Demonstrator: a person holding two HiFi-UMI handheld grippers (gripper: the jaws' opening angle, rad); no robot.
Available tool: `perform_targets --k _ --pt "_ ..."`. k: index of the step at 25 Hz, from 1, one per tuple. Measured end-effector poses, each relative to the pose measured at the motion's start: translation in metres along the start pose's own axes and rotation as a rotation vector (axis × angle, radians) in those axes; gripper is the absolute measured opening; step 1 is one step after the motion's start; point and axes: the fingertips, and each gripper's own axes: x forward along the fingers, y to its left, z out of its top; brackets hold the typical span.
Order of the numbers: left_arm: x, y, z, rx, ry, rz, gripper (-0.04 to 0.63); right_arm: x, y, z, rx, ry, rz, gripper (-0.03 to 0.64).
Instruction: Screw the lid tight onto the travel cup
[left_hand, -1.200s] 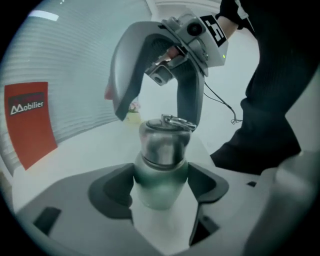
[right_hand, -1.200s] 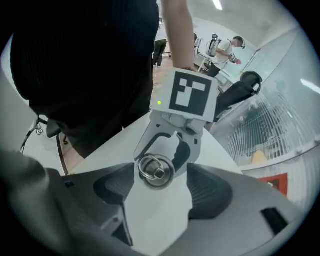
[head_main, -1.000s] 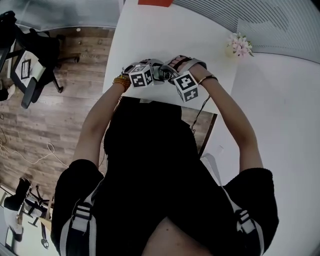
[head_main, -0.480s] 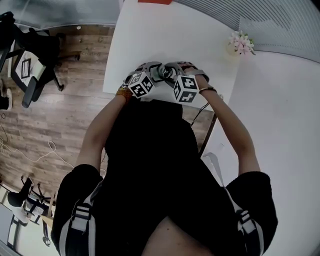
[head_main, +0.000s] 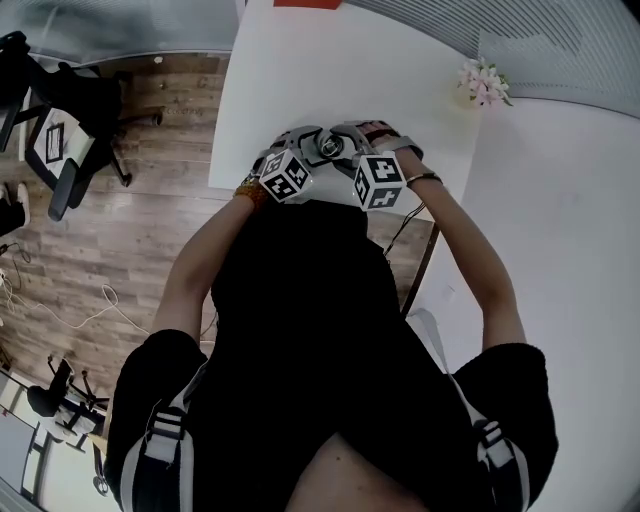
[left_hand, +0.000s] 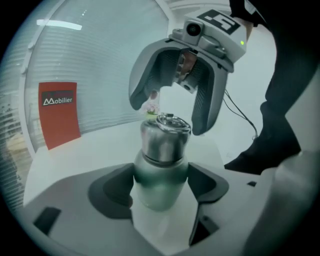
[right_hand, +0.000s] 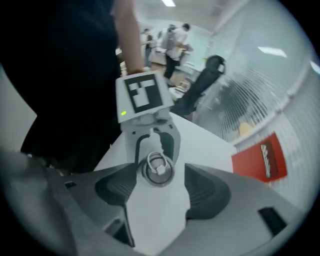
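Item: cup, metal, green-tinted body, sitting upright between the two grippers at the near edge of the white surface; whether its base is resting on the surface is not showing. Lid, steel with a ring handle on top, sitting on the cup's mouth. Left gripper is clamping the cup's body, a dark pad pressing on each side below the lid. Right gripper is pointing steeply down over the cup; its jaws have just been opening and are standing apart, the lid lying between them with a gap at each pad, so it is gripping nothing. Each gripper's marker cube is facing up in the head view, the two cubes sitting close together. Surroundings: red sign standing against the ribbed wall at the surface's far end; small pink flowers at the far right corner; black chairs standing on the wooden floor to the left.
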Motion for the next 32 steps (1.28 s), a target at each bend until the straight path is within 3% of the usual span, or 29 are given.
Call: perform_targets --k 2,4,8,12,19,25,32 --pt "0.002 0.001 -0.001 0.052 0.012 -0.083 0.344 -0.001 0.001 -0.007 -0.218 0.034 0.019 0.302" --pt "0.002 0.003 -0.002 0.116 0.043 -0.188 0.344 0.003 -0.002 -0.011 -0.344 0.066 0.035 0.299" --pt "0.001 -0.003 -0.004 0.241 0.114 -0.368 0.344 0.012 -0.001 -0.003 -0.439 0.077 0.061 0.299" --pt "0.0 -0.004 -0.004 0.261 0.134 -0.398 0.344 0.019 0.007 -0.003 -0.423 0.076 0.098 0.259" --pt "0.0 -0.003 -0.003 0.188 0.082 -0.316 0.344 0.018 0.007 -0.002 -0.137 0.036 0.065 0.241" --pt "-0.005 -0.003 -0.004 0.06 0.019 -0.157 0.344 0.016 0.0 0.003 0.291 -0.015 -0.073 0.239" --pt "-0.007 -0.003 -0.007 -0.072 0.005 0.035 0.344 0.013 -0.003 0.002 0.659 -0.027 -0.176 0.238"
